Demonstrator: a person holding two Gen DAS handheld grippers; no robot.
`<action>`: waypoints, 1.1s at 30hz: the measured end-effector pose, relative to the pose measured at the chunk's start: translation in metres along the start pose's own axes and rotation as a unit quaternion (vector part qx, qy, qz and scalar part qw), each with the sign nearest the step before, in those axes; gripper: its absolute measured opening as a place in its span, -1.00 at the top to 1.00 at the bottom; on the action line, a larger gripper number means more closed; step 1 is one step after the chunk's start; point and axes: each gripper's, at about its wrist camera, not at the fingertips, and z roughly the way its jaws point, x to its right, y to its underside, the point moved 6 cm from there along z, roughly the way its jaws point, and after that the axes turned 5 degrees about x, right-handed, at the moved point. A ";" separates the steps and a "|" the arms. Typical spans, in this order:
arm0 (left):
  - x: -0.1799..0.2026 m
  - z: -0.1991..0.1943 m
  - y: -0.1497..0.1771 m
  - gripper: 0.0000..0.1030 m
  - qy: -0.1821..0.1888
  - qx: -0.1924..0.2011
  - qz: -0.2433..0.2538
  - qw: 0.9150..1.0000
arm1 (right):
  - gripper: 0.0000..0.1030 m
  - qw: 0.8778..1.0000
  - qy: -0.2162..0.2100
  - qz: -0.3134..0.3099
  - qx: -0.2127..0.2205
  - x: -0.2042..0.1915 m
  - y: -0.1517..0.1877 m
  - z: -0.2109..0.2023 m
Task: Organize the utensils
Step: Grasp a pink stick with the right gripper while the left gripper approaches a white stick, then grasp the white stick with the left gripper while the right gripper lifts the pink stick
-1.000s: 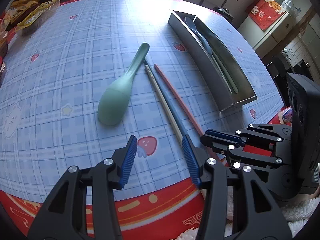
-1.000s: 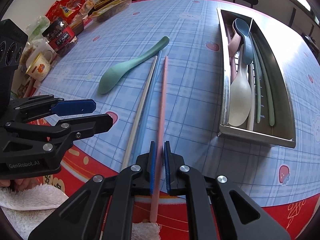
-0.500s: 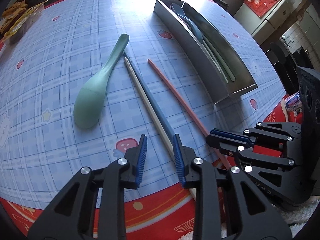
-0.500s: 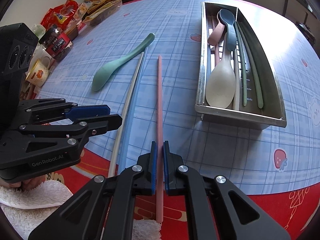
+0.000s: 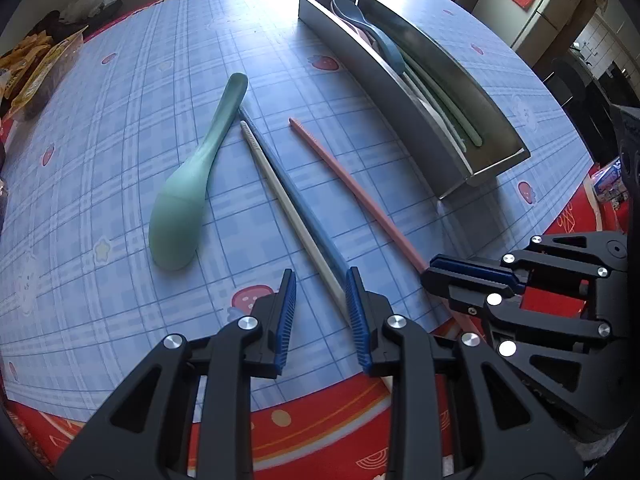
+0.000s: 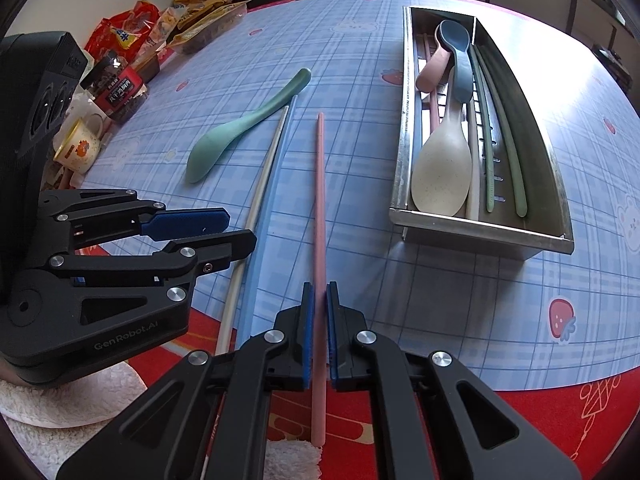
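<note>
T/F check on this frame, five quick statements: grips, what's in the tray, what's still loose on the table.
1. The right hand-held gripper is shut on the pink chopstick. True.
2. The left hand-held gripper is shut on the green spoon. False: the spoon lies loose on the table and the jaws stand apart near the white chopstick and blue chopstick.
3. The metal tray is empty. False: it holds spoons and chopsticks.
4. The white and blue chopsticks lie side by side. True.
5. The green spoon is in the tray. False: it is on the tablecloth.
</note>
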 end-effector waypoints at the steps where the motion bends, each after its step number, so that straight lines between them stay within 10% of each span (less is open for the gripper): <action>1: 0.000 0.000 -0.001 0.44 -0.001 -0.001 -0.002 1.000 | 0.87 1.000 0.000 0.001 0.000 0.000 0.000 0.000; 33: -0.024 -0.005 0.017 0.51 -0.062 -0.019 0.018 0.998 | 0.87 1.000 0.008 0.012 -0.016 -0.001 -0.003 0.003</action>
